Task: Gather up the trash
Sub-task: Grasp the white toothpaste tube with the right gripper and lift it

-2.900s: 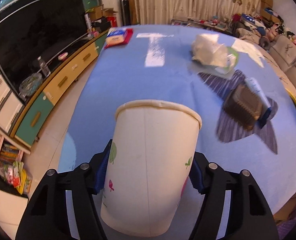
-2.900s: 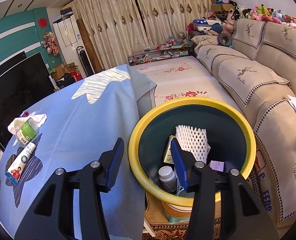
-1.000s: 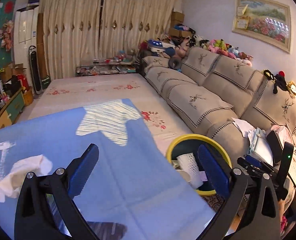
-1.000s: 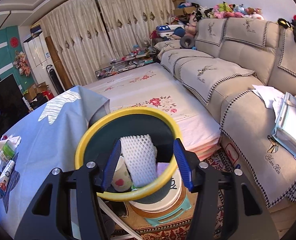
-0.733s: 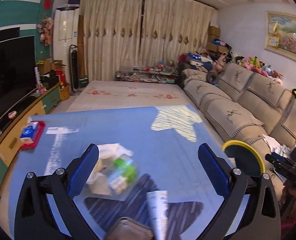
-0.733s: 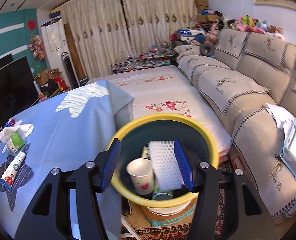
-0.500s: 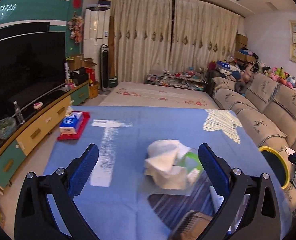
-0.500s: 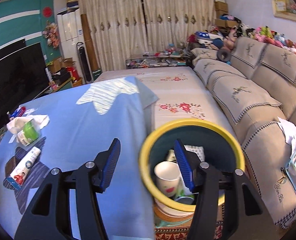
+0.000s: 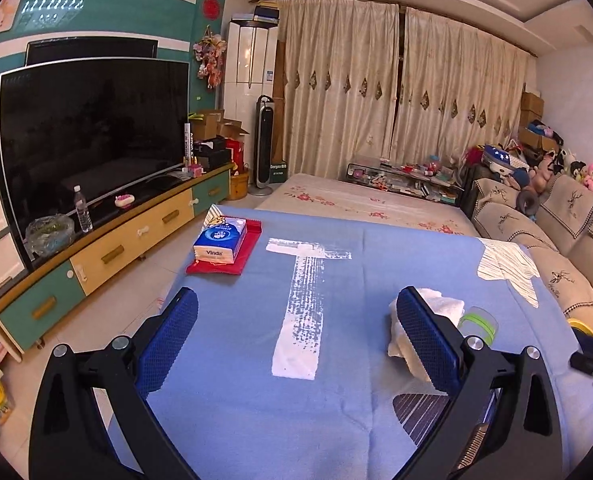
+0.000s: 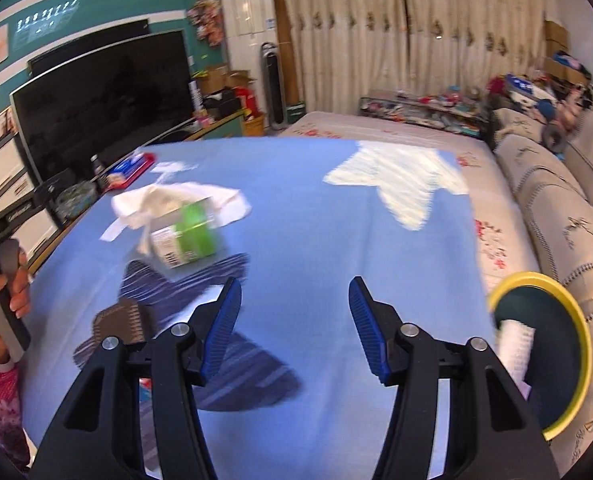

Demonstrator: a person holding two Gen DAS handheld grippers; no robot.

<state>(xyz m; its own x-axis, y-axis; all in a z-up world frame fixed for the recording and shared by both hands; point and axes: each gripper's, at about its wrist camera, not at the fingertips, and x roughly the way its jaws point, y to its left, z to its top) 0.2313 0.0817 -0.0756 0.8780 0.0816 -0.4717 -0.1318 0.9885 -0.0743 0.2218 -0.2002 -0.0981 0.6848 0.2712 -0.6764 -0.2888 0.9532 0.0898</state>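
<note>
Overhead, hovered above a blue tablecloth with white and dark striped patches (image 9: 256,380): left gripper (image 9: 296,344) spread wide, right gripper (image 10: 294,320) parted too, nothing held by either. Lay on the cloth: crumpled white tissue (image 9: 440,312) touching a clear green-labelled plastic cup (image 10: 186,236), near a dark brown ridged container (image 10: 118,318). Stood off the table's right edge beside the beige sofa (image 10: 556,200): yellow-rimmed dark bin (image 10: 576,320) holding white foam netting (image 10: 516,344). Far left: black television (image 9: 92,128), blue tissue pack (image 9: 220,238).
</note>
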